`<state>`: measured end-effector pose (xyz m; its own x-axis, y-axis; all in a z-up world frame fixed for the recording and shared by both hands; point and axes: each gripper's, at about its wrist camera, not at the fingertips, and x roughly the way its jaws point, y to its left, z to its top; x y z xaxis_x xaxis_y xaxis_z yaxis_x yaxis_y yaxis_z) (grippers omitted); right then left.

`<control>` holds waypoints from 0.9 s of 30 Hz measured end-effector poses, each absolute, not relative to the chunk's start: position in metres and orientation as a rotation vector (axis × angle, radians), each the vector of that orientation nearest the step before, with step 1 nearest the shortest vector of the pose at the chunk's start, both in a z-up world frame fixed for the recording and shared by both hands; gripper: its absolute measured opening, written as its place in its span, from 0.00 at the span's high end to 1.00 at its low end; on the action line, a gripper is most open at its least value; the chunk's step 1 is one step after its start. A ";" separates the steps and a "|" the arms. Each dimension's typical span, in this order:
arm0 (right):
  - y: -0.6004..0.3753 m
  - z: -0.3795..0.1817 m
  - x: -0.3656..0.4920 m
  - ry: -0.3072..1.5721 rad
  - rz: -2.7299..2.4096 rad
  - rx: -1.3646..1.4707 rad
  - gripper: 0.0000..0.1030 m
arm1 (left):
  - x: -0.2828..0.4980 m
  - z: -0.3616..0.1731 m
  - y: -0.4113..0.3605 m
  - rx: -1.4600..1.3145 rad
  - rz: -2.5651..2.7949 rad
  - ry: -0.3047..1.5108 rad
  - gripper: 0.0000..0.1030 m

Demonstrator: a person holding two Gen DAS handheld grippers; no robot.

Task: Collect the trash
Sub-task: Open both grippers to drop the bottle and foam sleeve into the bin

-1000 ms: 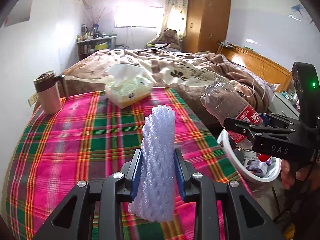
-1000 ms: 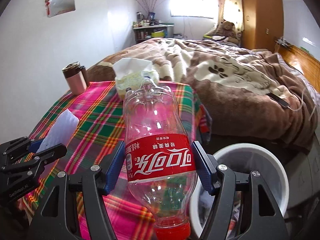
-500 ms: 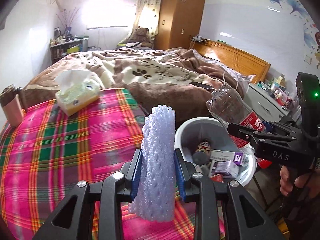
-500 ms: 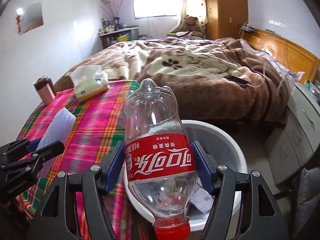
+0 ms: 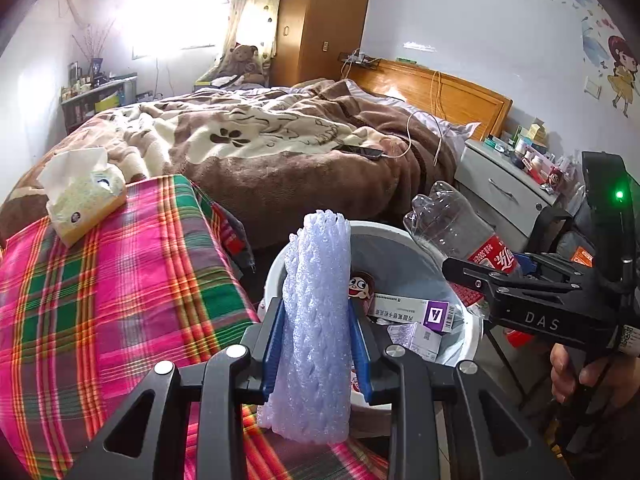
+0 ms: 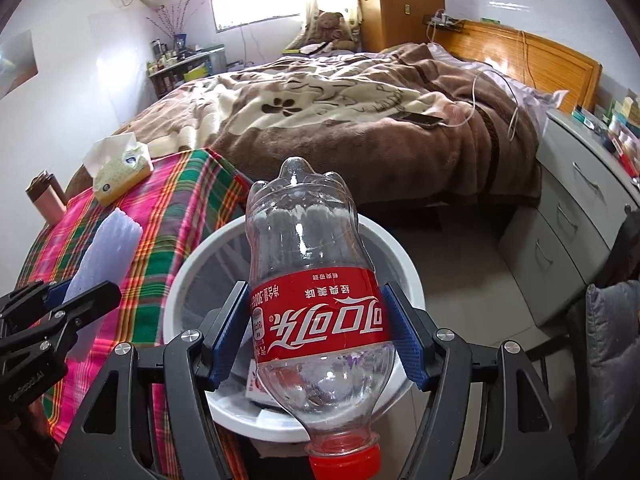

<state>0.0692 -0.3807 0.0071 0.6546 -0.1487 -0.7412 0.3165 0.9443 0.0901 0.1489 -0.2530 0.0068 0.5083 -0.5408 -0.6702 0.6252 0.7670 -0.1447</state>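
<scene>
Closest in, the left tongs pinch a white foam net around its middle. The net stands upright, right at the near rim of the white trash bin. It looks very light and squishy, so a soft squeeze on its middle is enough, and it should fall slowly when let go.

The right tongs pinch an empty plastic bottle on its red label, with the red cap pointing back toward the camera. The bottle hangs over the bin. It looks light, smooth and a bit slippery, and its thin sides may dent, so the label band is a good place to hold.

Inside the bin lie small boxes and other trash.

Farther off, a tissue box sits on the plaid counter. Behind it is the bed.
</scene>
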 end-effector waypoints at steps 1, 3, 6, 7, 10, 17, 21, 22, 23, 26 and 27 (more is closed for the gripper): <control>-0.383 0.005 0.068 0.821 -0.269 0.224 0.34 | 0.150 0.005 -0.255 0.121 -0.707 0.767 0.70; -0.386 0.002 0.070 0.828 -0.272 0.229 0.34 | 0.151 0.001 -0.263 0.125 -0.708 0.776 0.70; -0.390 -0.002 0.068 0.838 -0.271 0.239 0.34 | 0.154 -0.003 -0.272 0.131 -0.710 0.785 0.70; -0.392 -0.004 0.069 0.842 -0.271 0.244 0.34 | 0.156 -0.005 -0.274 0.124 -0.709 0.791 0.70; -0.396 -0.009 0.071 0.854 -0.277 0.255 0.34 | 0.161 -0.010 -0.279 0.116 -0.707 0.822 0.69; -0.403 -0.016 0.071 0.853 -0.266 0.302 0.34 | 0.158 -0.013 -0.286 0.156 -0.688 0.807 0.49; -0.401 -0.017 0.069 0.855 -0.256 0.312 0.33 | 0.158 -0.011 -0.282 0.143 -0.681 0.802 0.44; -0.400 -0.017 0.068 0.850 -0.255 0.306 0.33 | 0.158 -0.012 -0.282 0.149 -0.671 0.802 0.44; -0.399 -0.015 0.066 0.841 -0.253 0.298 0.31 | 0.158 -0.012 -0.280 0.151 -0.664 0.803 0.44; -0.396 -0.013 0.066 0.833 -0.251 0.292 0.28 | 0.157 -0.011 -0.275 0.143 -0.656 0.802 0.44; -0.395 -0.012 0.065 0.833 -0.250 0.292 0.28 | 0.156 -0.010 -0.273 0.142 -0.654 0.801 0.44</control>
<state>0.0650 -0.3951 -0.0118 0.6476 -0.1033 -0.7549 0.3299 0.9311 0.1557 0.1564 -0.2733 -0.0103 0.5125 -0.4897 -0.7054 0.5932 0.7959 -0.1215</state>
